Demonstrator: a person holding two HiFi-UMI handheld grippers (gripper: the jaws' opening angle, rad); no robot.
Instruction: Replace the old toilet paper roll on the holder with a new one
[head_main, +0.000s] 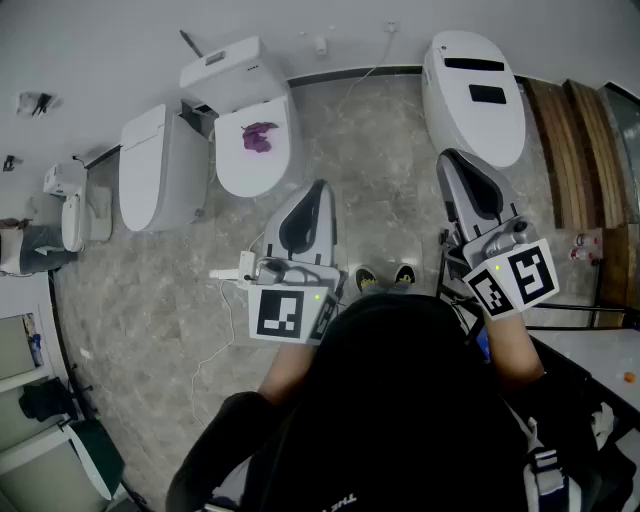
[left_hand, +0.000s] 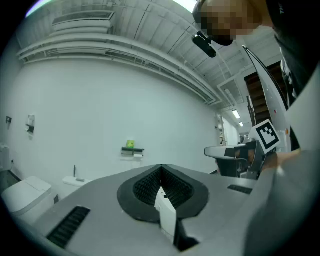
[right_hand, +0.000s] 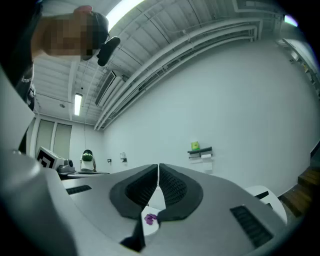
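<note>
Both grippers are clenched and carry nothing. In the head view the left gripper (head_main: 320, 184) and the right gripper (head_main: 448, 156) point level toward the white wall at 12 o'clock, side by side and well apart. In each gripper's own view the ribbed jaws meet at the tips, with only the room showing through the gap behind them.

The toilet paper roll (right_hand: 206, 156) is far from both grippers. It sits on the holder (right_hand: 200, 150), a dark shelf-like fitting on the wall, with a strip of paper hanging down from it and a green box (right_hand: 195, 145) on top. In the right gripper view the holder lies at about 1 o'clock from the jaw tips; in the left gripper view it lies at about 11 o'clock.

Three white toilets stand along the wall on the grey marbled floor (head_main: 150, 300). The left toilet (head_main: 160, 170) is at 10 o'clock from the person. The middle toilet (head_main: 250, 120), just ahead of the left gripper, has a crumpled purple thing (head_main: 258, 137) on its top. The right toilet (head_main: 475, 95) is at 1 o'clock, just ahead of the right gripper. The person's shoes (head_main: 380, 278) show between the two grippers.
</note>
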